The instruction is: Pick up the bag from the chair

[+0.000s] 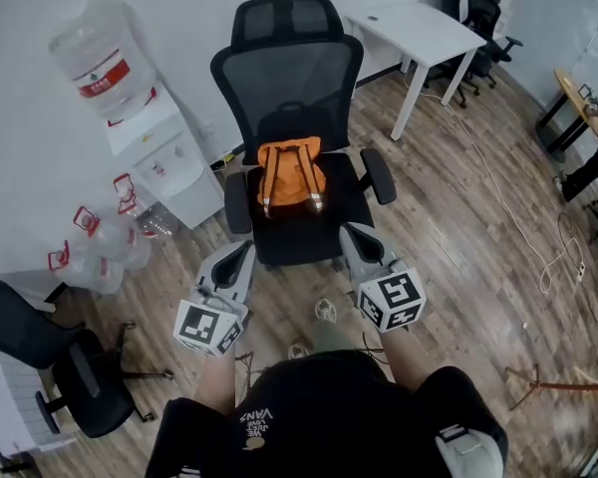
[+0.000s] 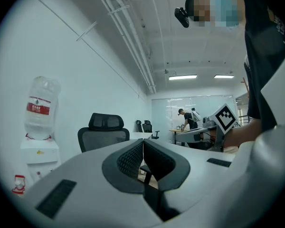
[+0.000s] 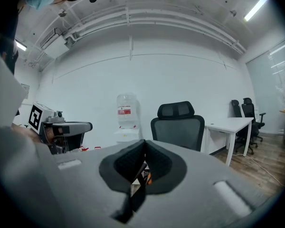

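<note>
An orange bag (image 1: 290, 174) with tan straps lies on the seat of a black mesh office chair (image 1: 289, 88). Both grippers hover side by side in front of the seat's near edge, short of the bag. My left gripper (image 1: 243, 254) is shut with nothing between its fingers; its own view shows the jaws (image 2: 143, 146) pressed together and the chair's back (image 2: 103, 129) beyond. My right gripper (image 1: 351, 234) is shut and empty too. In the right gripper view a sliver of orange bag (image 3: 147, 178) shows through the jaw gap, with the chair (image 3: 179, 127) behind.
A water dispenser (image 1: 164, 147) with a bottle stands left of the chair, with empty bottles (image 1: 105, 239) on the floor. A white desk (image 1: 419, 36) is at the back right. A second black chair (image 1: 55, 361) is at the lower left. A white cable (image 1: 538, 237) runs over the wooden floor.
</note>
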Motion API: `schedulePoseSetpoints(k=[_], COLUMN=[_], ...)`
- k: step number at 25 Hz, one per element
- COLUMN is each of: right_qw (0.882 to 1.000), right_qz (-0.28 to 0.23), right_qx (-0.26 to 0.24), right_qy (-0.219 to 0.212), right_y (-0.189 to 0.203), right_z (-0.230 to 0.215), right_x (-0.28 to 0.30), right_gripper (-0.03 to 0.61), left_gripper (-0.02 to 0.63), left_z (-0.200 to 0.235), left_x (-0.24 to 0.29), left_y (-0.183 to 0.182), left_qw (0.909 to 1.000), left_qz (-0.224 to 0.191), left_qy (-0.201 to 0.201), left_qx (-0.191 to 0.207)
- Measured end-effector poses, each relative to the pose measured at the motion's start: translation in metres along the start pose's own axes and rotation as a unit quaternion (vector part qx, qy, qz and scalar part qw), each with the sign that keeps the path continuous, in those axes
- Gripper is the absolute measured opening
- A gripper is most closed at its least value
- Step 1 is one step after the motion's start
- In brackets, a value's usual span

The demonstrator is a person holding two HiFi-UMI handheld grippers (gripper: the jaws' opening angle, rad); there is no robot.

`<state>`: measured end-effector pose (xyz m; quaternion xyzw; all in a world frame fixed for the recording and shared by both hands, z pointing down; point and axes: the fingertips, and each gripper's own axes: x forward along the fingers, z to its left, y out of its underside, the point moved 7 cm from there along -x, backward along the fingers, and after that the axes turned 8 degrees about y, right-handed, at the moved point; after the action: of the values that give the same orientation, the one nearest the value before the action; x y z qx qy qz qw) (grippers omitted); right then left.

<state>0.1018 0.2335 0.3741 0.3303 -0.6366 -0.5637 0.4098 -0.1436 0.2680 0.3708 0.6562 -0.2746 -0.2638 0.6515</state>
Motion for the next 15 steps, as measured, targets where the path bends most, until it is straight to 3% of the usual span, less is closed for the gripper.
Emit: schedulePoseSetpoints(k=[15], right_qw=[1.0], right_qz=[-0.001], right_qx=[0.012], right_qy=[-0.021], right_y=[-0.018], right_z=[-0.064], right_x=[0.097], right_gripper=[-0.003], left_gripper=[0.006], left_z=[0.063], left_x=[0.067], left_y=[-0.004], left_qw=[0.9987], left_qz=[-0.002], left_qy=[-0.051], left_qx=[-0.001])
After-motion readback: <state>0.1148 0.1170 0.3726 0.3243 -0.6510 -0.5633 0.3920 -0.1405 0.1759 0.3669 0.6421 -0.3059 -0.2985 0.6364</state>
